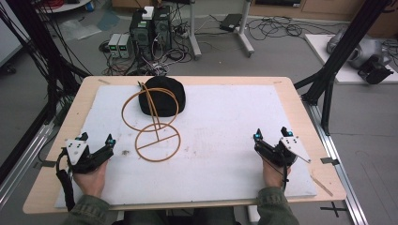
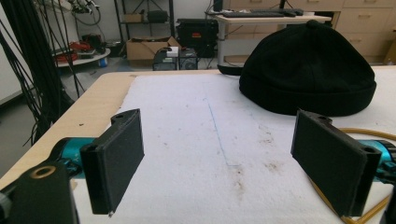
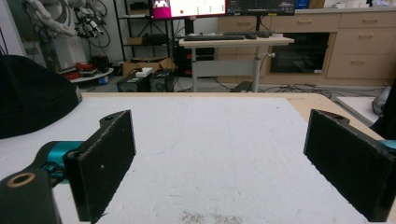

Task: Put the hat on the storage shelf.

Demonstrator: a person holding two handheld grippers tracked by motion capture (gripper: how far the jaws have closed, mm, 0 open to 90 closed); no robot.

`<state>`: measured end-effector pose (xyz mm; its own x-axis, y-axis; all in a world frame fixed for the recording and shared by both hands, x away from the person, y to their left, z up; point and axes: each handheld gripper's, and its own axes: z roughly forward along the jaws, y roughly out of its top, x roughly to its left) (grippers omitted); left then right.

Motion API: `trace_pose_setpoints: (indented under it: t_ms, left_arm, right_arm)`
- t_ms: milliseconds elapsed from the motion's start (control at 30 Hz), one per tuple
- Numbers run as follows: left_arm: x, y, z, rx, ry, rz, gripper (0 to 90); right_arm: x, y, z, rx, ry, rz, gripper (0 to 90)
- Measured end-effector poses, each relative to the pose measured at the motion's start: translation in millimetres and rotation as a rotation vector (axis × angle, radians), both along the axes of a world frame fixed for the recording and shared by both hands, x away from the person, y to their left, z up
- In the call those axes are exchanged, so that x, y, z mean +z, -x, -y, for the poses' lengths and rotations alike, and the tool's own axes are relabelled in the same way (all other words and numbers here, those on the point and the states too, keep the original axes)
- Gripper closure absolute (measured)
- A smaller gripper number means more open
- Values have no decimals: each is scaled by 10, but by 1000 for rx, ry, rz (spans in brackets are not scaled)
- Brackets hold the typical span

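Since neither gripper holds anything yet, the work in hand looks like the black hat (image 1: 162, 96) and the tan wire stand (image 1: 152, 126) at the far-left middle of the white mat (image 1: 225, 154). The hat lies at the far edge, its near rim resting over the stand's upper ring; the lower ring lies flat, nearer the person. I judge the hat soft, light and floppy, best pinched at its thick folded brim. The stand looks thin, springy and light, likely to skid on the mat, so a ring or the straight stem is the place to grip. The left gripper (image 1: 97, 139) rests at the near left, jaws spread wide, just beside the lower ring. The right gripper (image 1: 271, 133) rests at the near right, well apart from both things, jaws equally wide and empty. Both hands lie low on the mat, pointing far.
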<state>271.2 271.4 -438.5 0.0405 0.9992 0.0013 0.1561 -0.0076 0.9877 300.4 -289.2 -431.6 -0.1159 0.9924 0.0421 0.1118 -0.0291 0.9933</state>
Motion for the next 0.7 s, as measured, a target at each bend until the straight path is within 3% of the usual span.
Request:
trace_pose_setpoints:
  t_ms: [700]
  left_arm:
    - [3,3,24,-12,-22,-1,172]
  right_arm:
    - [-4,2,-3,5,8,4,81]
